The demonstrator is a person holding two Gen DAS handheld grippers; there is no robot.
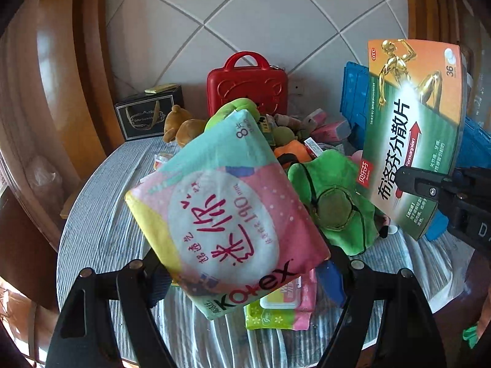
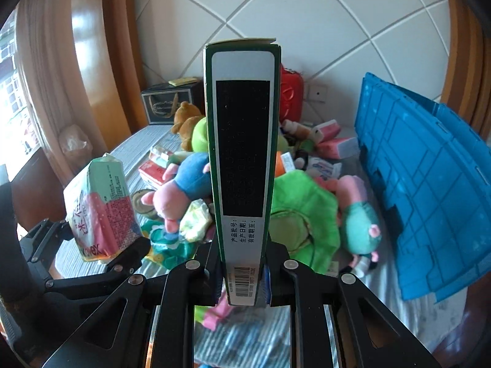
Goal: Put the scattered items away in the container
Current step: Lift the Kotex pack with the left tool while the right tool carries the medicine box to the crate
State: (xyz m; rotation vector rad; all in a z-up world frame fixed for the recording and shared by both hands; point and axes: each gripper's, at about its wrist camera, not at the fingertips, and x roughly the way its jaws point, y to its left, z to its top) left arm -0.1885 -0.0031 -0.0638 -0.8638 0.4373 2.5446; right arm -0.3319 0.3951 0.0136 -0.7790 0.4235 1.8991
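Note:
A pink and teal Kotex pad pack hangs above the table, and my left gripper is shut on its lower end. The right wrist view shows the same pad pack at the left, in the left gripper. My right gripper is shut on a green and orange medicine box, seen edge-on and standing upright. In the left wrist view that medicine box is lifted at the right, pinched by the right gripper. A blue plastic crate stands tilted at the table's right side.
A round table with a striped cloth carries a heap of plush toys: a green plush, a brown teddy, pig dolls. A red case and a black gift box stand at the back. A wipes pack lies near.

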